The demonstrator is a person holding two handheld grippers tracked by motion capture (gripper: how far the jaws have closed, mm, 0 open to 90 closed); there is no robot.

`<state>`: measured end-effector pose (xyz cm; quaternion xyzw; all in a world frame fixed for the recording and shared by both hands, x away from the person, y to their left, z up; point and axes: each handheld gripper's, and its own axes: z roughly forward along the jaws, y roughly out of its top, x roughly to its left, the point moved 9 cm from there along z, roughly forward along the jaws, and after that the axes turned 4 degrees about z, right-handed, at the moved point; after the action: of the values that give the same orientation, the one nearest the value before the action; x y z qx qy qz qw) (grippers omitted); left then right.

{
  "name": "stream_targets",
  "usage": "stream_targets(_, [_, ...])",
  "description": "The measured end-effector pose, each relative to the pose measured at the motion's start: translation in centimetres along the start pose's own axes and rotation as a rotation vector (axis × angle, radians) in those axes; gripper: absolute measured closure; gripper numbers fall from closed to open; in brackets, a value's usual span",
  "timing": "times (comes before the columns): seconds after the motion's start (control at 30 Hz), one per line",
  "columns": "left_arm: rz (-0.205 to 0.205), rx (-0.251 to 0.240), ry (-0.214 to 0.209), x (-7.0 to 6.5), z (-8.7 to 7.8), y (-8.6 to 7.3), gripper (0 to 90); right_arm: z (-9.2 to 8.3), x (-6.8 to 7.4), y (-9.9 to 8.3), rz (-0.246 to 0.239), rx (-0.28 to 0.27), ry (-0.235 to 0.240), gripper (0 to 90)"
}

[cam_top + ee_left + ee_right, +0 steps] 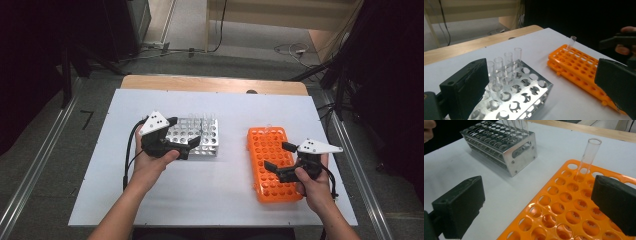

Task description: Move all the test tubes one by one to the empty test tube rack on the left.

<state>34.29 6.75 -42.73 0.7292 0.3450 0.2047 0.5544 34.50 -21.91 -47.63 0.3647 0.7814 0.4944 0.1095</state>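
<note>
A silver metal rack (202, 137) stands left of centre on the white board, with several clear glass tubes (507, 60) upright in its far rows. An orange plastic rack (272, 170) lies to the right, and a single clear tube (589, 152) stands in its far corner. My left gripper (185, 131) hovers over the metal rack's near-left part, jaws wide open and nothing between them (541, 75). My right gripper (278, 156) hangs over the orange rack's right side, also open and empty (539, 195). The orange rack's lone tube (572, 41) shows in the left gripper view too.
The white board (215, 195) covers a wooden table whose far edge (215, 82) shows beyond it. Metal rails (35, 165) run along both sides. Cables (295, 50) lie on the floor behind the table. Bare board lies between the two racks and in front of them.
</note>
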Motion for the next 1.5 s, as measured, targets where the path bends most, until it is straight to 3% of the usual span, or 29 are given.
stream_targets(0.47, [-0.010, -0.003, -0.037, -2.6, -1.6, -2.0, 0.0, 2.5, -2.6, 0.8, 0.053, 0.014, -0.027, 2.7])
stream_targets(0.57, [-0.002, 0.005, -0.034, -2.9, -1.7, -2.6, 0.0, 3.1, -3.2, 0.6, 0.071, 0.033, -0.048, 7.5])
stream_targets(0.77, [-0.011, 0.008, -0.042, -3.3, -2.0, -3.2, 0.0, 4.4, -4.6, 0.3, 0.112, 0.079, -0.110, 27.8])
stream_targets(0.9, [-0.012, 0.013, -0.046, -3.6, -2.0, -3.5, 0.0, 5.1, -5.1, 0.3, 0.111, 0.101, -0.132, 38.3])
stream_targets(1.17, [-0.016, 0.013, -0.046, -3.6, -2.1, -3.6, 0.0, 5.9, -5.5, 0.2, 0.118, 0.140, -0.140, 50.6])
stream_targets(1.5, [-0.021, 0.011, -0.042, -3.4, -2.1, -3.6, 0.0, 6.5, -5.4, 0.2, 0.107, 0.171, -0.145, 58.5])
